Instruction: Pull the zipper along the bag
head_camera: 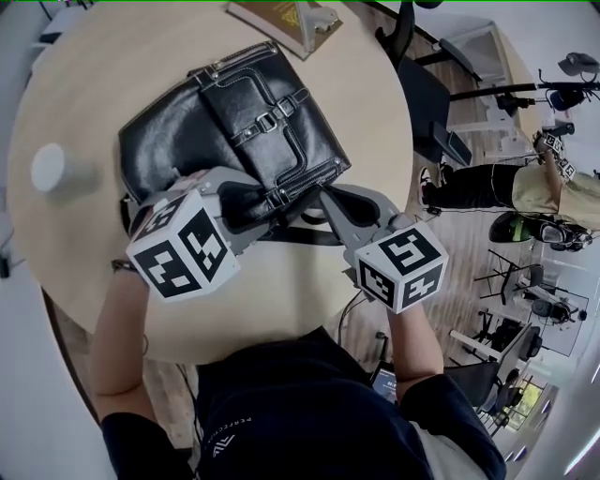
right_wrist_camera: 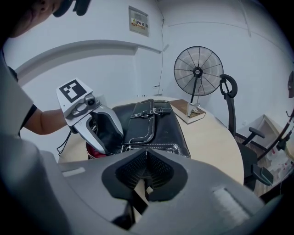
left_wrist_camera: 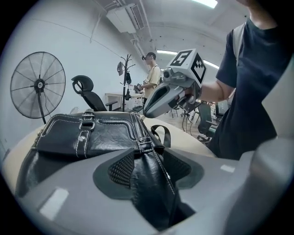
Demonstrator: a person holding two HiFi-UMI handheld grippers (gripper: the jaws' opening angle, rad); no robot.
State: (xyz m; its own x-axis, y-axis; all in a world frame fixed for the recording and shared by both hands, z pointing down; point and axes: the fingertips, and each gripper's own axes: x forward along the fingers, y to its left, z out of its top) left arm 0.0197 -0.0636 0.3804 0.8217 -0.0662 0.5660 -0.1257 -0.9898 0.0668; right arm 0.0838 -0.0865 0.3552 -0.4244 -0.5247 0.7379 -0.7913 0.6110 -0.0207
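A black leather bag [head_camera: 187,122] with a buckled flap lies on the round wooden table [head_camera: 375,112]. My left gripper [head_camera: 251,208] straddles the bag's near end. In the left gripper view a fold of that leather [left_wrist_camera: 151,179] stands between the wide jaws of this gripper [left_wrist_camera: 149,172], and I see no squeeze on it. The zipper line [left_wrist_camera: 140,131] runs away along the bag's top. My right gripper [head_camera: 323,199] is shut, its tips against the bag's right corner [right_wrist_camera: 177,148]. Whether a zipper pull is pinched there is hidden in the right gripper view [right_wrist_camera: 146,153].
A wooden book-like block [head_camera: 281,19] lies at the table's far edge and a white cylinder [head_camera: 56,169] at its left. A standing fan [right_wrist_camera: 198,71] and an office chair [right_wrist_camera: 229,101] are beyond the table. A person [left_wrist_camera: 151,78] stands in the background.
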